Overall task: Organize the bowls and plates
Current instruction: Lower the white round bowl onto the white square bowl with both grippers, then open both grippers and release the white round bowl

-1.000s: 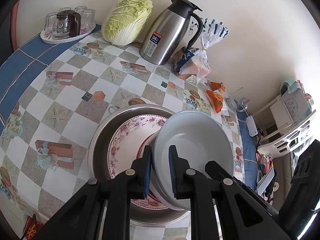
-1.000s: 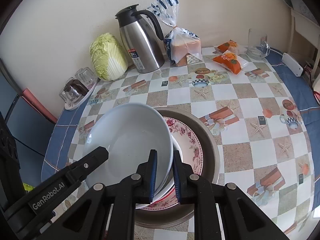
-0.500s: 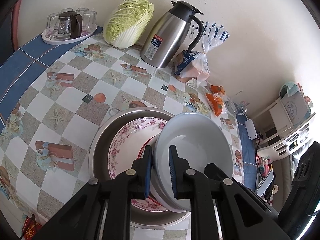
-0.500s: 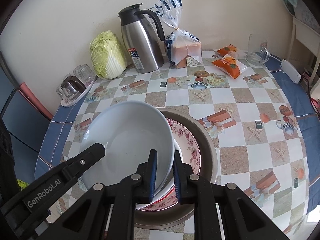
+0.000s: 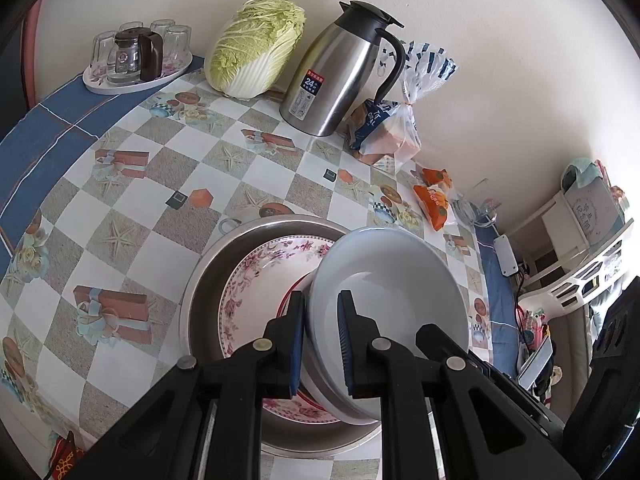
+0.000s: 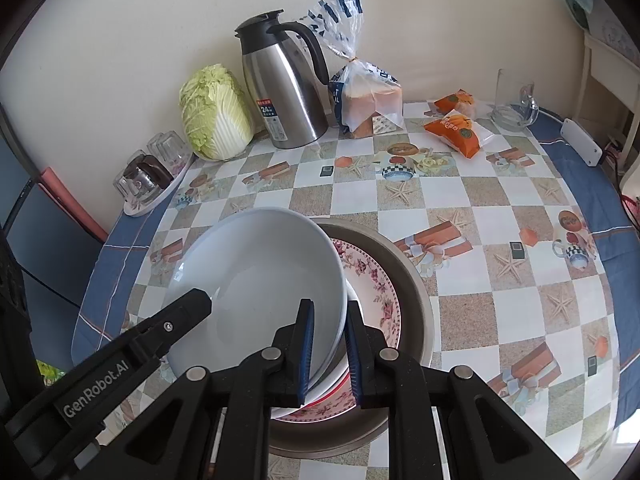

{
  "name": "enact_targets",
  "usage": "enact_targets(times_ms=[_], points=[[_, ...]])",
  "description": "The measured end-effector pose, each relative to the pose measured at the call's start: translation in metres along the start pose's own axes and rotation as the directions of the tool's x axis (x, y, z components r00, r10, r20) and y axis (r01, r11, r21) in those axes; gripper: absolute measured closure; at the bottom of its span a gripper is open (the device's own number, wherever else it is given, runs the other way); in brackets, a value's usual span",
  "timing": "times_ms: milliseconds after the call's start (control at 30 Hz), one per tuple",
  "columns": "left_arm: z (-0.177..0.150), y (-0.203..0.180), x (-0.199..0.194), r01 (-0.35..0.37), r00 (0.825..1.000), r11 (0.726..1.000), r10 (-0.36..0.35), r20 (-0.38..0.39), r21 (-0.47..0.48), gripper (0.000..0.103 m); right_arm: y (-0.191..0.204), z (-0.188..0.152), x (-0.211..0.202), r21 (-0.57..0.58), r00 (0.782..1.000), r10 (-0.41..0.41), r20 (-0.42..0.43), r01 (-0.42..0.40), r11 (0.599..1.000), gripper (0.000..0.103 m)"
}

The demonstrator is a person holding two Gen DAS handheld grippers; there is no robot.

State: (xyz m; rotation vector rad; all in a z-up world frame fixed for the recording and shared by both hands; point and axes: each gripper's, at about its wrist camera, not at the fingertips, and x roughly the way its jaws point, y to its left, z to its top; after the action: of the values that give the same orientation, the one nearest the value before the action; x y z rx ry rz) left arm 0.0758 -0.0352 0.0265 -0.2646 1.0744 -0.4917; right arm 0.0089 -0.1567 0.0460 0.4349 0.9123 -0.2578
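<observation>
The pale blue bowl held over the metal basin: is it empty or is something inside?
Empty. Both wrist views show the pale blue bowl's inside smooth and bare, with only one blade of each gripper's jaws reaching over its rim.

Bright, sharp, fisheye-warped, dark corners

Glossy glazed bowl, brushed-metal basin, shiny steel flask — all on a smooth printed tablecloth.

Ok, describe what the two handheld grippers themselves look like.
The left gripper and the right gripper both have matte black plastic linkages with silver pivot rivets and blue ribbed pads. In the right wrist view, the left gripper's finger bears white "GenRobot.AI" lettering. No sleeves or cables show.
</observation>
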Motion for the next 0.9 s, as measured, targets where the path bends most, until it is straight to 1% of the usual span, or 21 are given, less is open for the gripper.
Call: enact_targets(times_ms=[100, 233, 367, 433, 467, 500, 533, 567, 600, 633, 667, 700, 733, 767, 833, 900], points=[[0.0, -0.002, -0.002, -0.021, 1.0, 1.0, 0.021, 0.014, 0.016, 0.087, 0.0, 0.0, -0.002, -0.005, 1.0, -0.019, 0.009, 0.019, 1.0, 0.085], [0.001, -0.005, -0.005, -0.035, 0.999, 0.999, 0.034, 0.035, 0.038, 0.087, -0.003, 0.003, -0.006, 0.0, 1.0, -0.007, 0.03, 0.007, 1.0, 0.085], [0.002, -0.004, -0.006, -0.035, 0.999, 0.999, 0.034, 0.031, 0.028, 0.087, -0.003, 0.003, -0.008, 0.0, 1.0, -0.003, 0.031, 0.003, 1.0, 0.085], [0.003, -0.004, -0.008, -0.032, 0.999, 0.999, 0.031, 0.035, 0.025, 0.086, -0.003, 0.003, -0.009, -0.003, 0.999, -0.003, 0.038, 0.004, 1.0, 0.085], [0.004, -0.004, -0.009, -0.03, 0.999, 0.999, 0.029, 0.036, 0.023, 0.082, -0.003, 0.004, -0.01, -0.004, 0.999, -0.003, 0.042, 0.003, 1.0, 0.085], [0.004, -0.003, -0.01, -0.03, 0.999, 0.999, 0.029, 0.038, 0.021, 0.07, -0.004, 0.004, -0.01, -0.004, 0.999, -0.004, 0.044, 0.004, 1.0, 0.077], [0.004, -0.003, -0.01, -0.032, 0.999, 0.999, 0.031, 0.041, 0.018, 0.063, -0.004, 0.005, -0.011, -0.003, 0.999, -0.002, 0.046, 0.002, 1.0, 0.07], [0.005, -0.002, -0.011, -0.038, 0.998, 0.999, 0.038, 0.045, 0.011, 0.054, -0.005, 0.005, -0.01, 0.0, 0.999, -0.004, 0.045, 0.004, 1.0, 0.054], [0.005, -0.001, -0.012, -0.041, 0.998, 0.999, 0.04, 0.048, 0.007, 0.052, -0.005, 0.004, -0.01, 0.002, 0.999, -0.007, 0.046, 0.007, 1.0, 0.046], [0.005, 0.0, -0.013, -0.037, 0.998, 0.999, 0.037, 0.048, 0.005, 0.051, -0.006, 0.005, -0.011, 0.004, 0.999, -0.017, 0.048, 0.017, 1.0, 0.045], [0.006, 0.001, -0.013, -0.034, 0.998, 0.999, 0.034, 0.048, 0.001, 0.048, -0.007, 0.005, -0.01, 0.004, 0.999, -0.018, 0.048, 0.018, 1.0, 0.044], [0.007, 0.001, -0.014, -0.034, 0.998, 0.999, 0.034, 0.049, -0.001, 0.04, -0.008, 0.005, -0.01, 0.005, 0.999, -0.015, 0.045, 0.015, 1.0, 0.041], [0.007, 0.001, -0.015, -0.039, 0.998, 0.999, 0.039, 0.053, -0.001, 0.036, -0.008, 0.005, -0.009, 0.008, 0.999, -0.012, 0.044, 0.012, 1.0, 0.039], [0.007, 0.001, -0.016, -0.046, 0.997, 0.999, 0.046, 0.056, 0.0, 0.029, -0.009, 0.006, -0.009, 0.009, 0.999, -0.012, 0.043, 0.011, 1.0, 0.034], [0.007, 0.002, -0.016, -0.06, 0.996, 0.998, 0.06, 0.06, 0.001, 0.027, -0.009, 0.006, -0.009, 0.006, 0.999, -0.015, 0.042, 0.015, 1.0, 0.029], [0.007, 0.003, -0.016, -0.074, 0.995, 0.997, 0.074, 0.06, -0.001, 0.026, -0.01, 0.005, -0.007, 0.006, 0.999, -0.017, 0.04, 0.017, 1.0, 0.022]])
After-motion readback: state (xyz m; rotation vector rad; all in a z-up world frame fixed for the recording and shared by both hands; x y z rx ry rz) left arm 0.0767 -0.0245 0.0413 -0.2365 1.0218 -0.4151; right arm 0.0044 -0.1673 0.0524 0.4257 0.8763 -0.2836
